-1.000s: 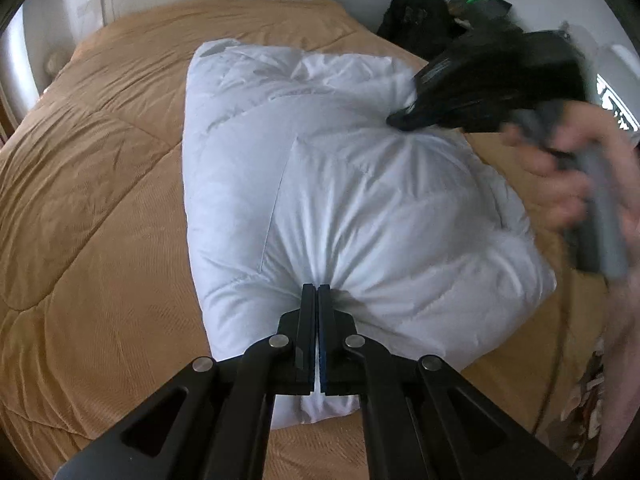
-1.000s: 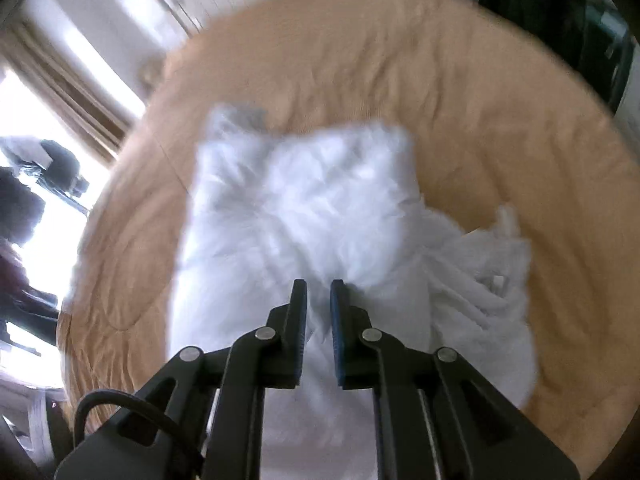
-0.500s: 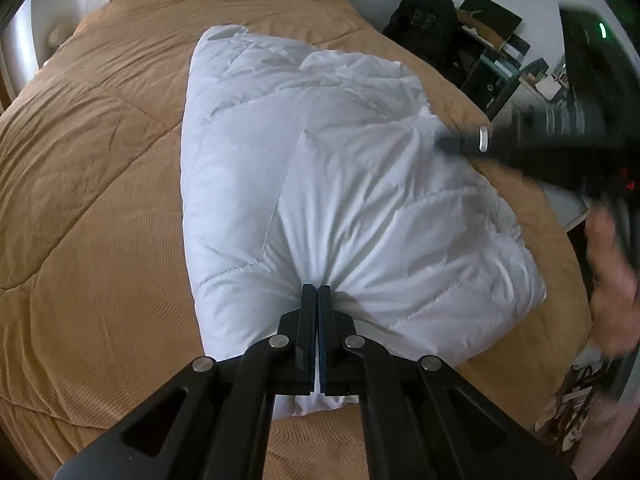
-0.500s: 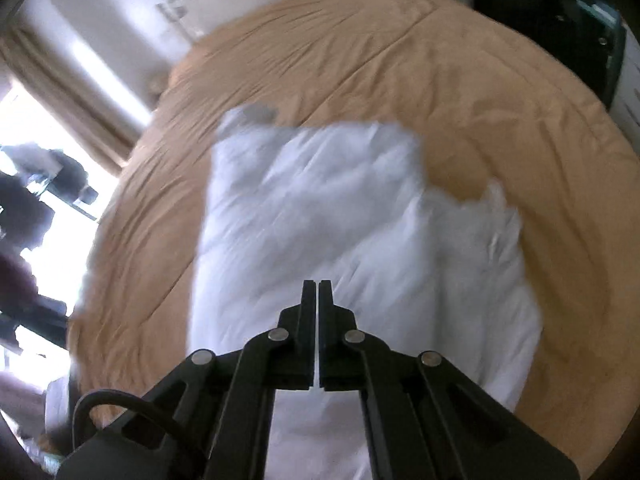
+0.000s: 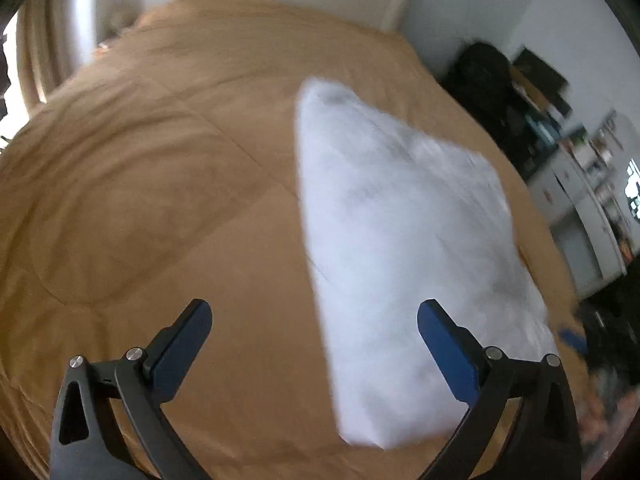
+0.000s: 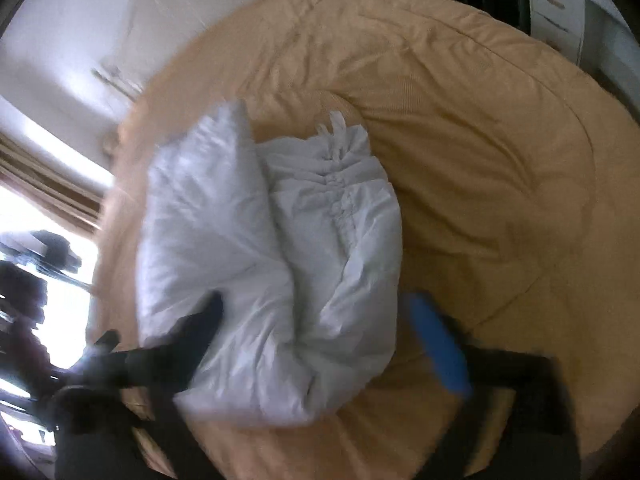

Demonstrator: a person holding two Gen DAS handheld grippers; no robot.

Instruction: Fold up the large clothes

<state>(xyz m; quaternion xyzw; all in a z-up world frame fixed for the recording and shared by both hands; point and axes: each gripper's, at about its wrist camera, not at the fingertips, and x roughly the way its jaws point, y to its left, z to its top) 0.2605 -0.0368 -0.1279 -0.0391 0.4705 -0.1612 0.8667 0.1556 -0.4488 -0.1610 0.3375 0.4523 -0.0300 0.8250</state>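
Observation:
A white puffy padded garment (image 5: 408, 240) lies folded into a thick bundle on the tan bedspread (image 5: 152, 184). In the right wrist view the garment (image 6: 264, 264) shows two folded layers with a gathered seam and ties at the far end. My left gripper (image 5: 314, 320) is open wide and empty, above the bed at the garment's near left edge. My right gripper (image 6: 316, 320) is open wide and empty, its blurred fingers on either side of the garment's near end.
The tan bedspread (image 6: 480, 128) covers the whole bed. A black bag (image 5: 484, 76) and cluttered shelves (image 5: 592, 184) stand at the bed's right side. A bright window with curtains (image 6: 44, 208) is to the left. White wall panels lie beyond the bed.
Both grippers have opened and let go of the white garment. Both have pulled back and swung, the left view now looking more to the left of the bundle.

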